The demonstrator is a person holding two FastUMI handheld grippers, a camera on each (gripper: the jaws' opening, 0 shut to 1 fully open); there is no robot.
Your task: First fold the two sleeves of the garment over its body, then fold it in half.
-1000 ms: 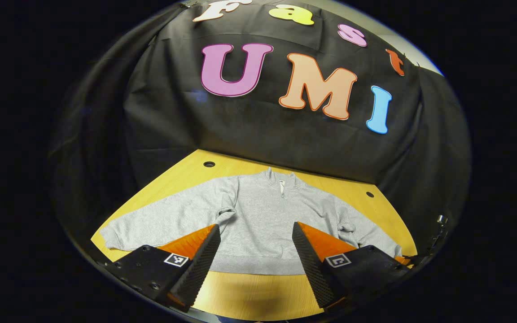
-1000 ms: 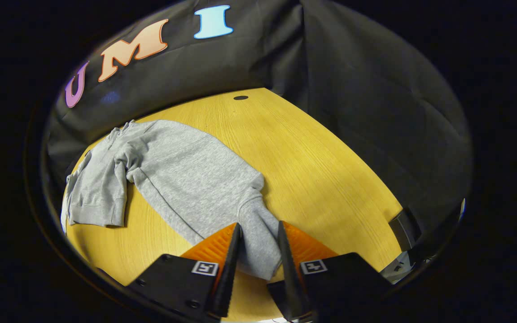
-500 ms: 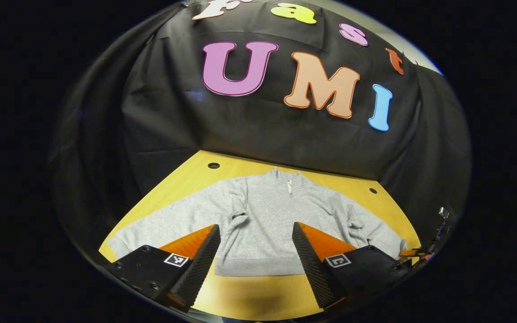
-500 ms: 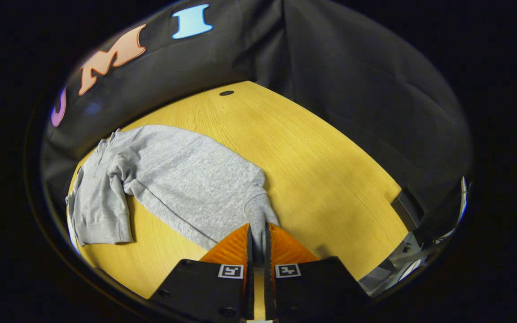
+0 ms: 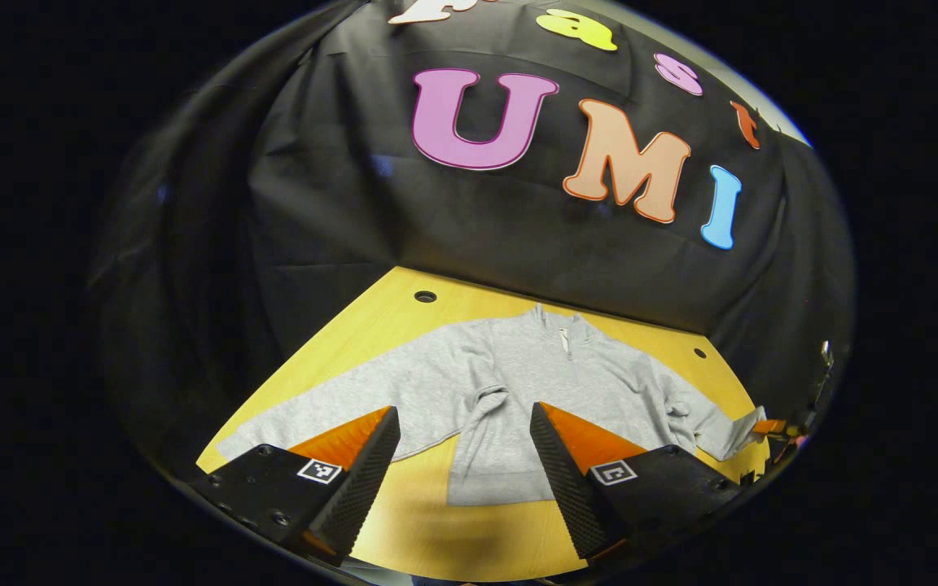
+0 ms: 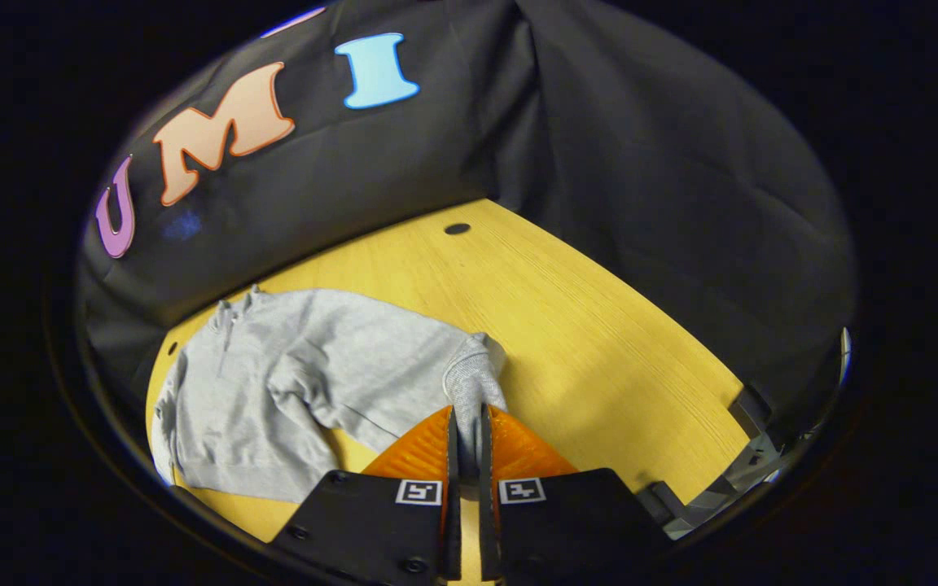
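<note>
Right claw (image 6: pixel 465 439) clamped on sweatshirt (image 6: pixel 306 382) cuff (image 6: pixel 473 382).

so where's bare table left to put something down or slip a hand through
Bare wood on the table lies between the sweatshirt and the booth wall in the right gripper view. A strip runs below the hem, between the open left gripper fingers. It is crowded where the right gripper pinches the sleeve cuff.

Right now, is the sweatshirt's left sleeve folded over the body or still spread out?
Spread out. In the left gripper view the left sleeve lies flat on the table, stretched away from the sweatshirt body, with the open left gripper above it.
</note>
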